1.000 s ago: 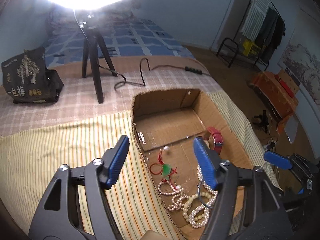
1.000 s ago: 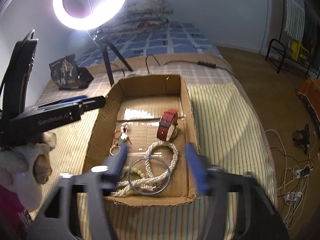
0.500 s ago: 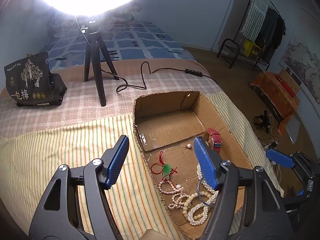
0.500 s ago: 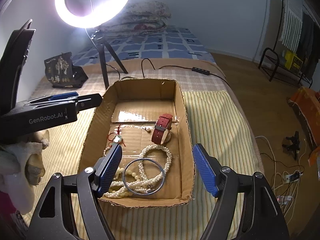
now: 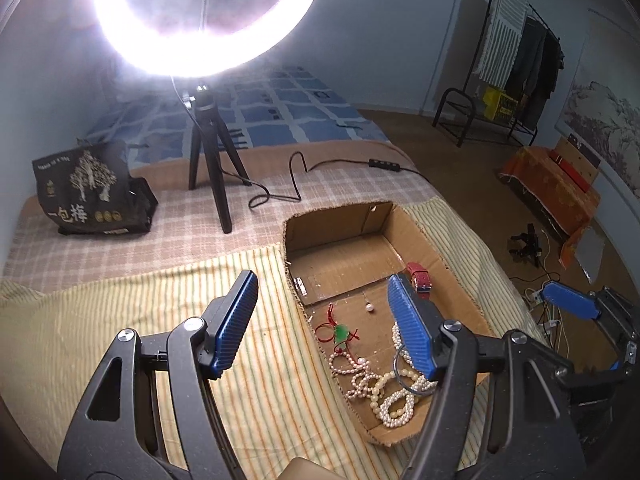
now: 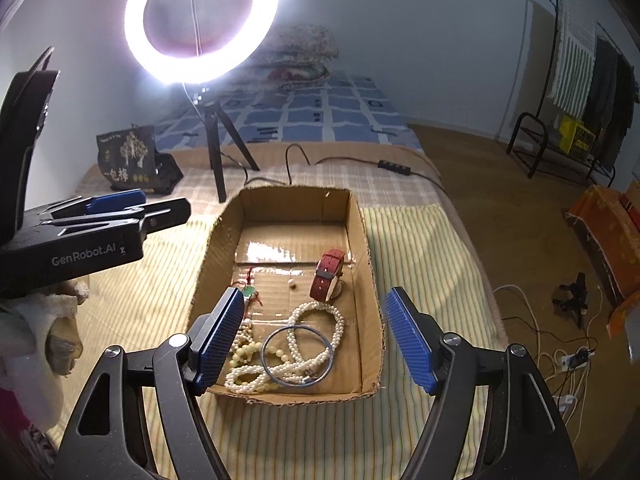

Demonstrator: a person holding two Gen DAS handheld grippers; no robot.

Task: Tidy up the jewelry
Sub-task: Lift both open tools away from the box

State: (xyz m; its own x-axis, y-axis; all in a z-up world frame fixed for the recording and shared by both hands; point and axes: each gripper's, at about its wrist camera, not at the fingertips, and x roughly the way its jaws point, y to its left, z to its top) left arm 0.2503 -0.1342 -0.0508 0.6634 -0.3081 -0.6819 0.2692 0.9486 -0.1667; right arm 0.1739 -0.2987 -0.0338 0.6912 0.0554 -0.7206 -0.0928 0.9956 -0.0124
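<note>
Blue-padded, the left hand-held gripper [image 5: 322,322] and right hand-held gripper [image 6: 314,334] tilt downward, both gaping wide and empty, above the shallow brown cardboard box [image 6: 362,236] on the striped bed. Pearl strands [image 6: 316,320], a blue bangle [image 6: 297,356] and a red watch [image 6: 328,276] lie inside. Bare cardboard fills its far half. Both grippers sit higher than a second ago.

Striped cloth [image 6: 416,248] lies bare around the box [image 6: 366,240]; tripod [image 6: 218,152] stands beyond.

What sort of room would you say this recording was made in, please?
Most likely a bedroom at home: the cardboard box of jewelry sits on a bed with folded quilts at its head, and a clothes rack stands by the wall.
</note>
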